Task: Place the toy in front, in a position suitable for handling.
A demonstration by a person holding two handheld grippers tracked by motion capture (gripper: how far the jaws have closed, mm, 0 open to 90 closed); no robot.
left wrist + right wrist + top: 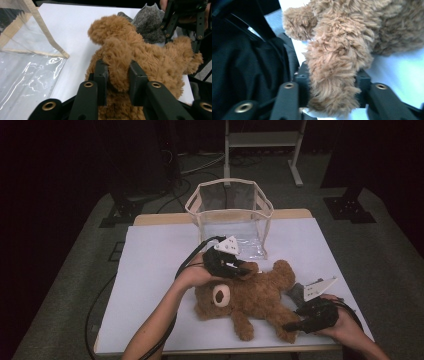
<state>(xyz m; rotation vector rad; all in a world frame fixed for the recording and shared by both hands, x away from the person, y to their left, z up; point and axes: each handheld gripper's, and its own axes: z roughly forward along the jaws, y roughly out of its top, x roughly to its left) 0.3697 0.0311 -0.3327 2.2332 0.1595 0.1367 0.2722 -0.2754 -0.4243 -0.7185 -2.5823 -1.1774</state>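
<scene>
At table [150,265] centre, toward 6 o'clock from clear plastic bag [230,210]: brown teddy bear [260,295], lying flat. Light, soft, shaggy, floppy; best pinched at the limbs. Left gripper [245,270] fingers clamped on a plush arm at 11 o'clock; right gripper [292,325] fingers squeezing a leg at 4 o'clock.

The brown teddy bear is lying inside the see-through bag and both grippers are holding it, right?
Not quite. The teddy bear lies on the white table, in front of the see-through bag, as the high view shows. The left gripper and right gripper do have it between their jaws.
</scene>
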